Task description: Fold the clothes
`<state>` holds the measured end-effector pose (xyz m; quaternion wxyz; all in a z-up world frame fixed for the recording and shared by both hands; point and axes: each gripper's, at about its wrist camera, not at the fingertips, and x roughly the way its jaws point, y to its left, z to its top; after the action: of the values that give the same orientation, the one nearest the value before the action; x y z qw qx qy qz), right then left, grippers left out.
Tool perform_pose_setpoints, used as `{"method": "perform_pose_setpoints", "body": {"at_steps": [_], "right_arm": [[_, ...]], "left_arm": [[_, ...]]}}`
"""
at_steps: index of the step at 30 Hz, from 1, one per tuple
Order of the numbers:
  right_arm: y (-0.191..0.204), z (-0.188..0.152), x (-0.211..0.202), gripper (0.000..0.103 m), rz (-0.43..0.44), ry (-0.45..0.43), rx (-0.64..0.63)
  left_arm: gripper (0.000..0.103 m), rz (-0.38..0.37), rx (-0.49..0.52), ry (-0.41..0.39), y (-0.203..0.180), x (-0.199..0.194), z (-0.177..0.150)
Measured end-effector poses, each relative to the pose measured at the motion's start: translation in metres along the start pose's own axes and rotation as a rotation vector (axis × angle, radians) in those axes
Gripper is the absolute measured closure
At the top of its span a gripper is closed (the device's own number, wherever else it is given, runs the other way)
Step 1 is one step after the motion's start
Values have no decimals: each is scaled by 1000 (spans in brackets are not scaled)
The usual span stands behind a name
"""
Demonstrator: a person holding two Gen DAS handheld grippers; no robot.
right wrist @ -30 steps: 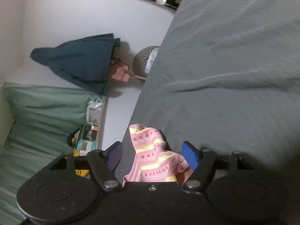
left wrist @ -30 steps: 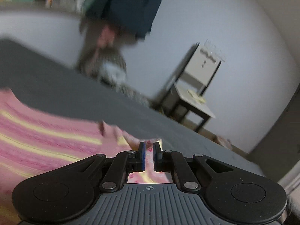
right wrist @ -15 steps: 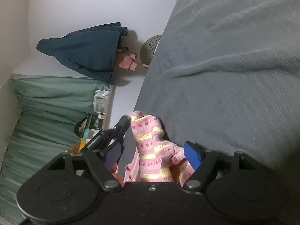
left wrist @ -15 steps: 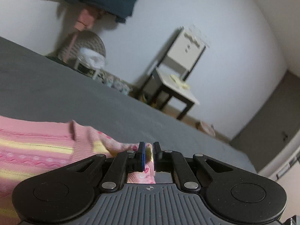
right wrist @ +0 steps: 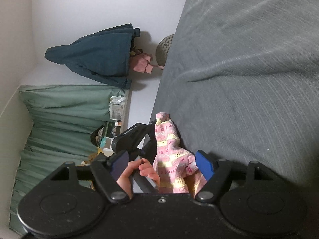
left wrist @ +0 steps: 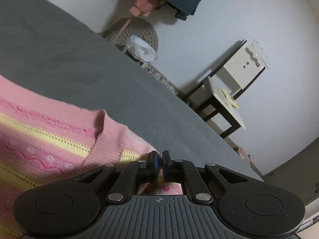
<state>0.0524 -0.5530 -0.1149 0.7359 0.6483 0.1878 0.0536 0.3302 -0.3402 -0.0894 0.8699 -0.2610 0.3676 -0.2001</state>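
the pink striped sweater (left wrist: pixel 51 139) lies on the grey bed cover (left wrist: pixel 83 63), its stripes running long across the left wrist view, neckline toward the bed's far edge. the left gripper (left wrist: pixel 159 162) pinches its edge, jaws pressed together. the right gripper (right wrist: pixel 162 162) stands spread around a bunched fold, pads clear of it. right of the bed, a chair (left wrist: pixel 225 99) stands against the white wall.

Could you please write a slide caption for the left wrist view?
Left gripper shut on a pink sweater lying on a grey bed.
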Motion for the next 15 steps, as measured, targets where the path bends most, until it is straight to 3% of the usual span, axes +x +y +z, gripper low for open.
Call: {"method": "perform_pose_setpoints", "body": {"at_steps": [4,9,15], "right_arm": [[-3,1,1,30,10,-2,21],[-3,0,1,30,10,-1,7],[-2,1,-1,30,13,7,14]], "left_arm": [[98,-114,128,-18,-10,-21,-3],[97,-75,289,27,-18,-35,-13],[97,-92,334,-11,-23,-40,-13]]}}
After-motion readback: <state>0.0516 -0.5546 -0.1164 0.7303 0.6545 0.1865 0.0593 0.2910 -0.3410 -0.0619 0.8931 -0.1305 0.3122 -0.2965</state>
